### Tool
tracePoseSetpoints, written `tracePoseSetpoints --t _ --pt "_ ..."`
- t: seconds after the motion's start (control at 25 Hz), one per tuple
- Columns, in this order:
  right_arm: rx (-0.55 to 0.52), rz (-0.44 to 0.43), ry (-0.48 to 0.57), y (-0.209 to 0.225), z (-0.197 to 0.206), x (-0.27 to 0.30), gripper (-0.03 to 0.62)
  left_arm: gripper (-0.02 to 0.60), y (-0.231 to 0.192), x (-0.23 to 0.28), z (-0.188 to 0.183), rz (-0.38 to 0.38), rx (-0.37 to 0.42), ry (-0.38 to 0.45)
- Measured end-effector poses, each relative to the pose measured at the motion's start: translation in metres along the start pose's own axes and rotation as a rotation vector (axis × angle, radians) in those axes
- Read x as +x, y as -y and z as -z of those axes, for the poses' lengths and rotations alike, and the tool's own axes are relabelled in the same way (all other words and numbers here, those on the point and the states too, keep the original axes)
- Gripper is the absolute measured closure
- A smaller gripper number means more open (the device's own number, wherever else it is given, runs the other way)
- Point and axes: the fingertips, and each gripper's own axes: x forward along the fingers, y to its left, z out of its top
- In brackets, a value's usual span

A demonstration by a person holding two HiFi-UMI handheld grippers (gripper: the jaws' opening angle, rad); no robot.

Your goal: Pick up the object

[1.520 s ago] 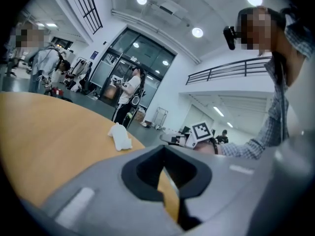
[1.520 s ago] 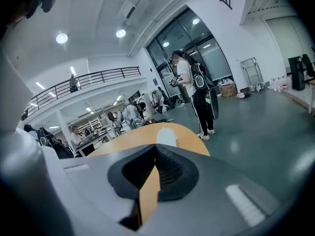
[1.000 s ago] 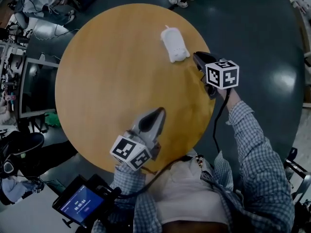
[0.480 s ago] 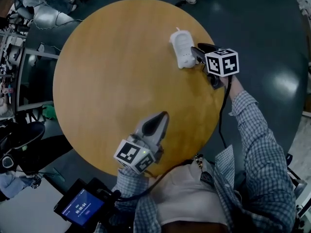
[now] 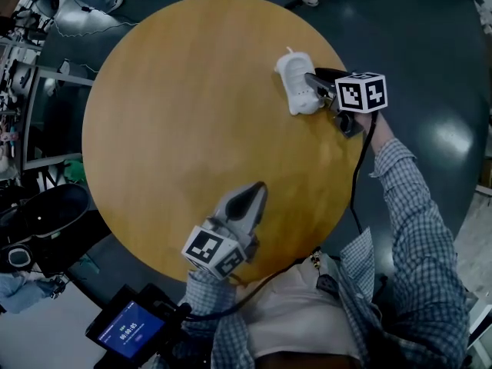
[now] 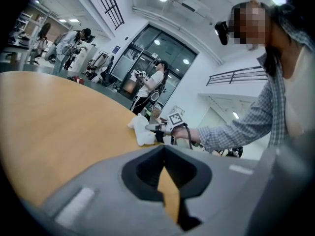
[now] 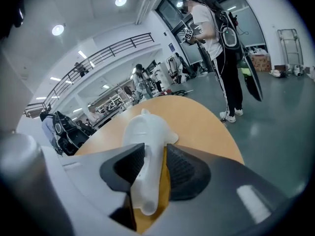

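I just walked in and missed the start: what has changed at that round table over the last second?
The right gripper moved in from the table's edge to the white object. Its jaws have just been opening and now stand on either side of the object, not clamped on it. The object seems unmoved on the wooden table. The left gripper stays shut and empty near the person's side.

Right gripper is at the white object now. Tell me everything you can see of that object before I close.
The white object is a smooth, plastic-looking piece in one plain white. It is elongated and rounded, with a small nub at its far end and side flares. It lies flat on the round wooden table near the far right rim. Its near end sits between the jaws of the right gripper, which have just been opening. Wood shows beside one pad, so it isn't clamped.
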Motion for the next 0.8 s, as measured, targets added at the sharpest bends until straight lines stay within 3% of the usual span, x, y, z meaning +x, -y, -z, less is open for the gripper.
tracePoseSetpoints --t 0.28,0.8 --pt "0.033 -0.091 0.018 -0.013 -0.005 0.000 0.482 0.578 -0.004 -0.004 0.000 -0.003 -0.001 0.005" --pt "0.264 -0.192 0.339 -0.048 -0.041 -0.034 0.502 0.578 -0.004 -0.011 -0.009 -0.016 0.000 0.015"
